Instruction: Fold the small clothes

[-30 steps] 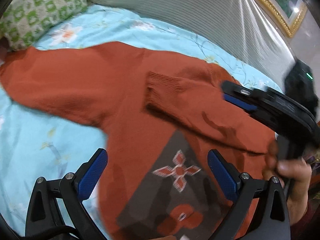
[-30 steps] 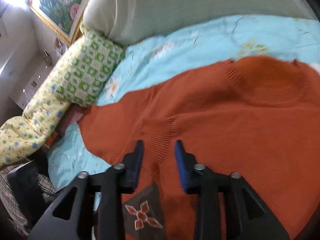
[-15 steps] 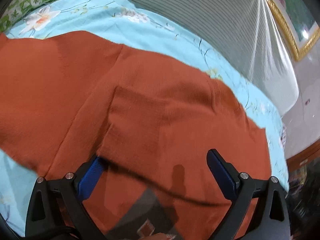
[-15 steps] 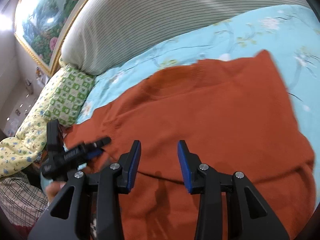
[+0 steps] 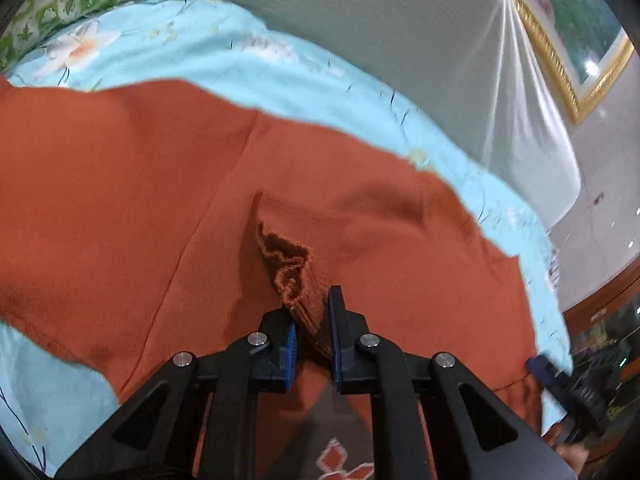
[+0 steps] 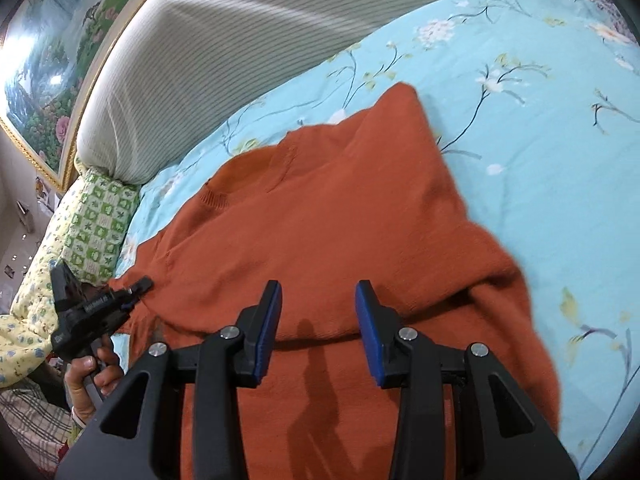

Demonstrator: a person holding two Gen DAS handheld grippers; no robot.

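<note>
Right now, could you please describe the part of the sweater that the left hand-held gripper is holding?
On the blue floral bedsheet lies a rust-orange sweater. The left hand-held gripper pinches its ribbed cuff, the only bunched, raised, ridged knit on otherwise flat fabric.

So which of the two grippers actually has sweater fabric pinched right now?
The left gripper: its blue pads are closed on the ribbed cuff of the orange sweater. The right gripper is open, nothing between its fingers.

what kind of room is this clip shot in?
Most likely a home bedroom. The orange sweater is spread on a bed with a light blue floral sheet, a padded striped headboard behind it, a green patterned pillow at its end and a gilt-framed painting on the wall.
</note>
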